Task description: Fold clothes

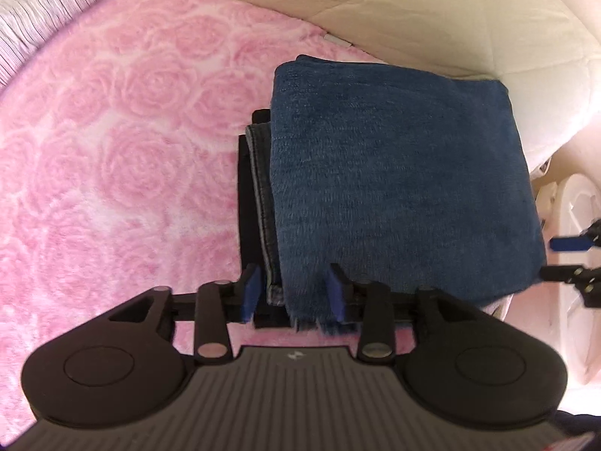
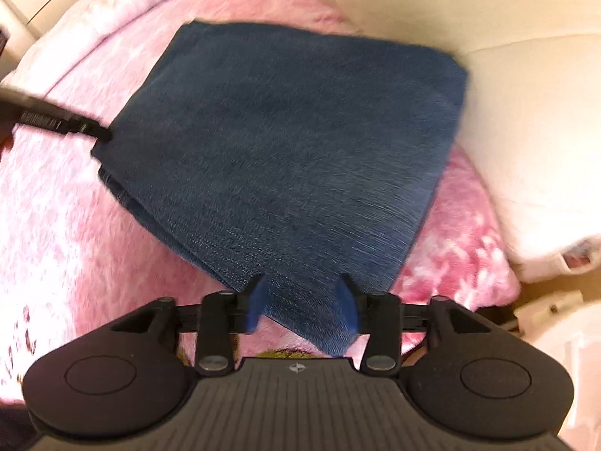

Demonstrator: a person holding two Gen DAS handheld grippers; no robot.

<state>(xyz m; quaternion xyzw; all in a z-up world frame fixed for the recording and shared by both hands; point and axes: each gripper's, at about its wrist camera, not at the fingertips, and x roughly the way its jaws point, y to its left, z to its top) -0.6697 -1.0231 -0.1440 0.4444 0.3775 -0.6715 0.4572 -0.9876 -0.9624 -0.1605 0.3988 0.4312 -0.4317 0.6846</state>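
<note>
Lying folded: one blue garment [image 1: 398, 173], two tongs open.

Soft, warm light is washing both fisheye views, glaring hardest on the cream quilt [image 1: 469, 11] at right. Edges are bending and darkening at the corners. Motion blur is smearing the blue fleece [image 2: 285, 158] in the right wrist view.

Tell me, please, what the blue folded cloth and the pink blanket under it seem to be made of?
The blue cloth looks like plush fleece or velour: matte, with short brushed nap and a fuzzy fringe at its near edge. The pink blanket seems a soft synthetic plush, embossed with rose shapes; its pile looks longer. The fibre itself cannot be told.
</note>
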